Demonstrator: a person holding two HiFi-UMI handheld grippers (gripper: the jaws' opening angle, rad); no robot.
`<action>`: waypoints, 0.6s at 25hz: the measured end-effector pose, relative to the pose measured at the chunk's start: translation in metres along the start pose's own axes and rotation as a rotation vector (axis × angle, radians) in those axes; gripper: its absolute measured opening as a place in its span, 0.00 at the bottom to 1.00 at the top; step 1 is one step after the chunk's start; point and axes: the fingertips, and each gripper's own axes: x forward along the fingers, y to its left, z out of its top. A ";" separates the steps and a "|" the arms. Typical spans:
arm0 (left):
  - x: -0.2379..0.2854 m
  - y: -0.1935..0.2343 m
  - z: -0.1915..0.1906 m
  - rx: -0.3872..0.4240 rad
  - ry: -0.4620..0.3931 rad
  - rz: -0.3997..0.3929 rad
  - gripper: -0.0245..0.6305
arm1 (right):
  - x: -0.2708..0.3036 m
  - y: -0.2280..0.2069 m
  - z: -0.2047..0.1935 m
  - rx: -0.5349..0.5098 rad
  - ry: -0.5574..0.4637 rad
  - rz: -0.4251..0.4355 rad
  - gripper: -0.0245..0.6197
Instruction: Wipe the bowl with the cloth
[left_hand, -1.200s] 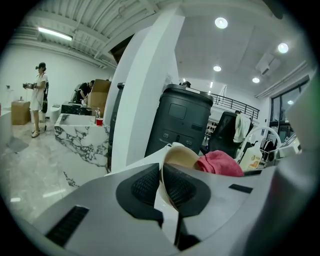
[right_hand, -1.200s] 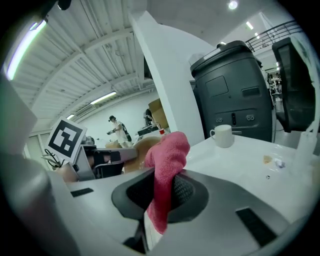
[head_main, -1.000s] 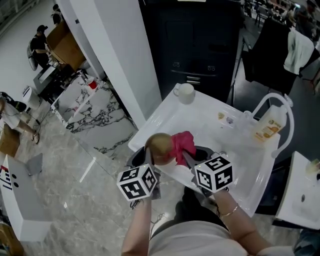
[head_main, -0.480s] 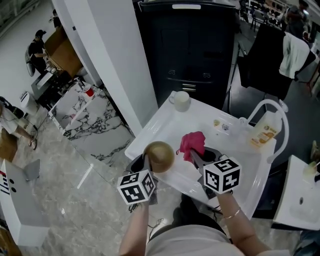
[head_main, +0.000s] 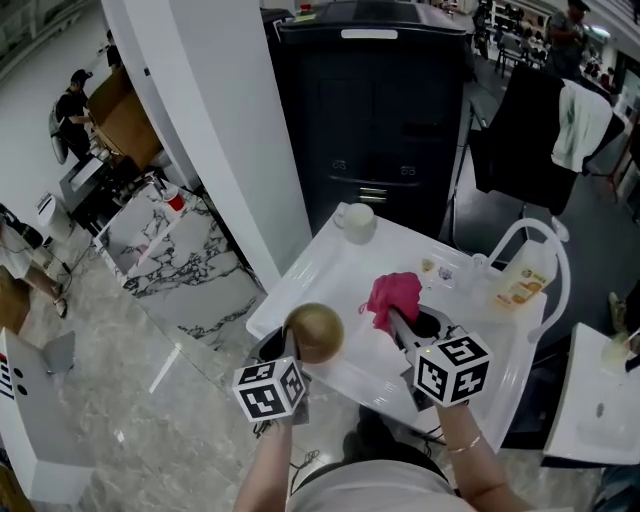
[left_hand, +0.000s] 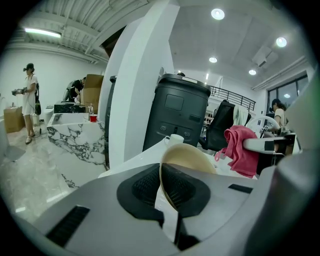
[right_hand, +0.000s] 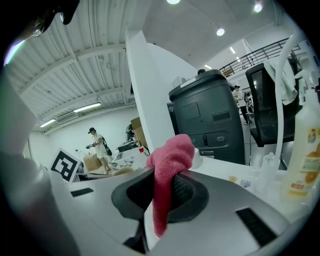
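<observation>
Left gripper (head_main: 296, 352): closed on the bowl's rim. In the left gripper view the thin wall stands edge-on between the two dark pads.
Bowl (head_main: 315, 333): lifted clear of the white table (head_main: 330, 262), low in the middle of the head view, over the table's near-left edge. Its rounded tan outside faces the head camera. The left gripper view shows the pale mouth turned toward the right of the frame, probably so the other tool can reach inside.
Right gripper (head_main: 397, 322): clamped on the cloth, pads pressing it from both sides.
Cloth (head_main: 393, 296): pink, just right of the bowl in the head view and apart from it. One bunch stands proud above the pads and a tail hangs below. That bunched end looks meant as the wiping face.
Step in hand: no contact between cloth and bowl, so the wipe is paused or about to begin. The next move calls for bringing the bunch into the bowl's mouth.
Risk: a pinch on the rim alone may let the bowl pivot when pressed.
Clutter: a mug (head_main: 357, 220) and a bottle (head_main: 522, 281) stand on the table's far side, well apart from both tools.
</observation>
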 end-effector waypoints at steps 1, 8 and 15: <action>0.001 0.001 0.000 -0.001 0.001 -0.001 0.08 | 0.000 0.000 0.002 0.000 -0.006 -0.003 0.11; 0.005 0.007 0.003 0.009 0.003 0.002 0.08 | -0.001 -0.002 0.012 0.006 -0.060 -0.008 0.11; 0.008 0.013 0.009 0.017 -0.004 0.007 0.08 | 0.006 -0.005 0.012 0.005 -0.057 -0.016 0.11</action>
